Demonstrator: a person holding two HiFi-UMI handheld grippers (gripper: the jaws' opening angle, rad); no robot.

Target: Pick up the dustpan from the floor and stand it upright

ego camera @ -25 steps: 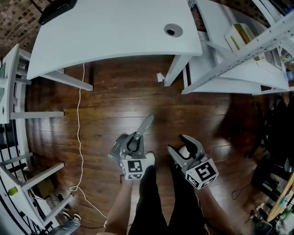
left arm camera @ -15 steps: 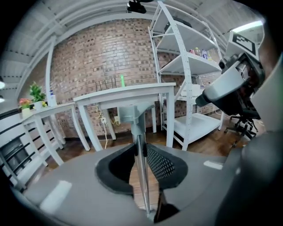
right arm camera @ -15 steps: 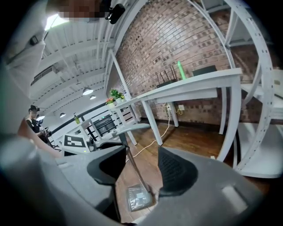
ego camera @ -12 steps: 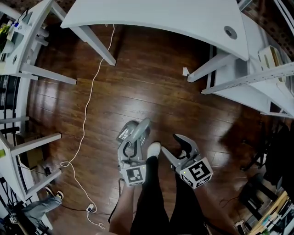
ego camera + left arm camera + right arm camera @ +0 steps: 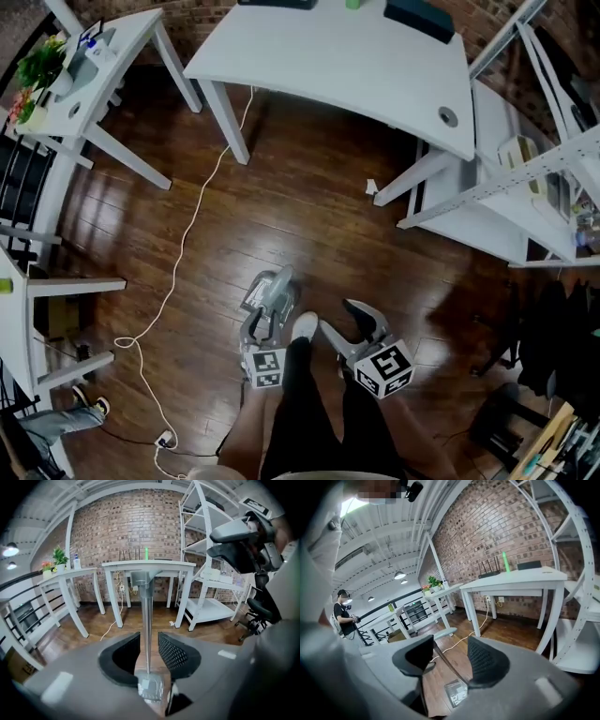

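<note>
The grey dustpan (image 5: 273, 289) stands on the wood floor just ahead of the person's white shoe (image 5: 303, 325). In the left gripper view its handle (image 5: 146, 616) rises straight up between the jaws, with the pan (image 5: 149, 689) below on the floor. My left gripper (image 5: 267, 314) (image 5: 146, 657) is opening around the handle, and a thin gap shows beside the right pad. My right gripper (image 5: 339, 317) (image 5: 451, 660) stands open and empty to the right. Beyond its jaws the dustpan (image 5: 457, 692) shows on the floor.
A white desk (image 5: 337, 66) stands ahead, and a white shelf rack (image 5: 525, 187) is at the right. Smaller white tables (image 5: 94, 56) line the left. A white cable (image 5: 178, 281) trails across the floor. Another person (image 5: 344, 611) stands far off.
The view has swung, so the desk lies farther off. Both grippers and the dustpan have shifted across the floor. The handle, slanted a second ago, now looks nearly upright.
</note>
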